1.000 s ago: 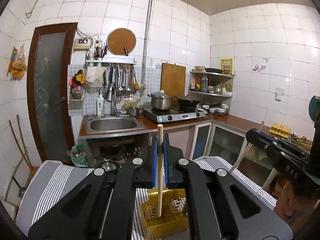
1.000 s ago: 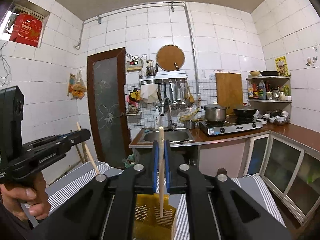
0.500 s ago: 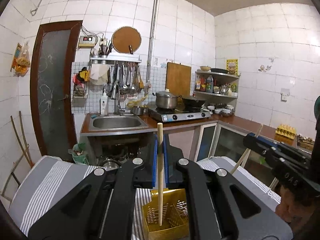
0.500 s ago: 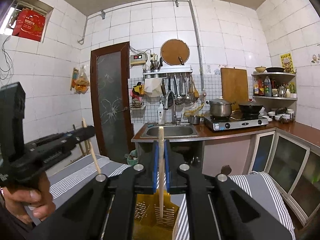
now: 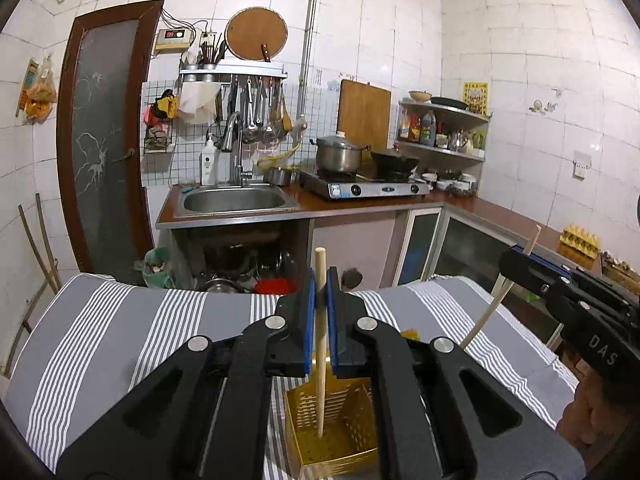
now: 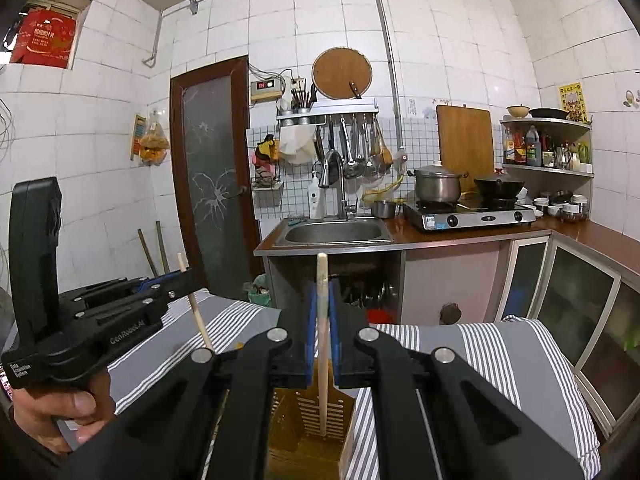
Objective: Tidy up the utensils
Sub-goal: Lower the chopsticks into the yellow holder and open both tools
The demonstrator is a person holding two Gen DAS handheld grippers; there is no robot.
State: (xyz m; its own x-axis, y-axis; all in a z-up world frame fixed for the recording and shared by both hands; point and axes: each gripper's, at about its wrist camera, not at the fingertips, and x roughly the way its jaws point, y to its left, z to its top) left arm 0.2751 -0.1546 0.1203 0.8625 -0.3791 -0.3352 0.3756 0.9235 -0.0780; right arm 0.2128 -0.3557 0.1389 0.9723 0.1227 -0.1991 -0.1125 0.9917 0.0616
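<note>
Left gripper [image 5: 319, 292]: jaws clamped on a wooden chopstick [image 5: 320, 344], held near upright. Its lower tip sits inside the yellow perforated basket [image 5: 356, 412] at 6 o'clock in the left wrist view. Right gripper [image 6: 322, 304]: jaws clamped on a second chopstick [image 6: 322, 344], also near upright, lower end over the same basket. Basket stands on the tabletop under a grey striped cloth [image 5: 120, 320]. Kitchen sink [image 5: 236, 200] lies at 12 o'clock, well apart.
</note>
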